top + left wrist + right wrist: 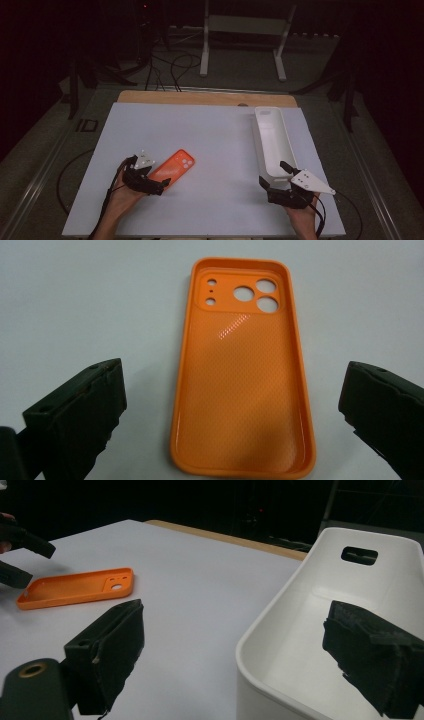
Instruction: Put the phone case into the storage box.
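An orange phone case (pixel 242 390) lies hollow side up on the white table (pixel 215 150), camera holes at its far end; it also appears as the orange case (pixel 173 168) and the case (pixel 75 587). My left gripper (pixel 234 377) is open wide, one jaw on each side of the case's near end, touching neither edge; from above it is the left gripper (pixel 152 172). My right gripper (pixel 240 640) is open and holds nothing. It straddles the near end wall of a long white bin (pixel 310 625), with one jaw outside and the other over the inside.
The white bin (pixel 272 137) runs front to back along the table's right side and looks empty, with a handle slot (pixel 359 555) in its far end. A wooden strip (pixel 205 97) edges the table's far side. Beyond are dark floor, cables and a stand's white legs (pixel 240 45).
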Motion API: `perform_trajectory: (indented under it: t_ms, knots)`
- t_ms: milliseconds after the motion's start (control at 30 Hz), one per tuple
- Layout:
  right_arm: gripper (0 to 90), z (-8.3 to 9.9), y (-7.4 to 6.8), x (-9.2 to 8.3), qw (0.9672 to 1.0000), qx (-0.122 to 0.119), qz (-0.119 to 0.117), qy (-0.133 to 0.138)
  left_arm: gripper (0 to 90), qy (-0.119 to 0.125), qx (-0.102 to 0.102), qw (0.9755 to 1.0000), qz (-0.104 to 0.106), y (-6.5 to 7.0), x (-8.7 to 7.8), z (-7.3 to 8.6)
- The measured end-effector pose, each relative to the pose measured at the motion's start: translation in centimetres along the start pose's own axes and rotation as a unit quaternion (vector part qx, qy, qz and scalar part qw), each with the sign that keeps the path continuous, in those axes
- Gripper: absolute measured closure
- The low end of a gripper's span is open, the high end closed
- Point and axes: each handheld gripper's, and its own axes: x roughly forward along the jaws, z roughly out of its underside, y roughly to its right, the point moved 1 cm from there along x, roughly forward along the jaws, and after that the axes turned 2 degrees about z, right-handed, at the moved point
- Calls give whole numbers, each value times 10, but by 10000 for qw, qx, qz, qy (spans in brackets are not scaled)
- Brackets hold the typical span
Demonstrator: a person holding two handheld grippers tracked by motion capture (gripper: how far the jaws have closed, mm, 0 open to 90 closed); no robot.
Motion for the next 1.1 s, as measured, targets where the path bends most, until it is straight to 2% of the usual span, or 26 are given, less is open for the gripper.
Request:
perform_trajectory:
  t_ms: [567, 1100]
  knots:
    - [97, 0, 0, -1, 10000, 2, 17, 5, 1, -355, 41, 9992, 150, 1, 11, 2]
    - [97, -1, 1, -1, 10000, 4, 27, 9, 23, -626, 114, 9979, 126, 2, 20, 5]
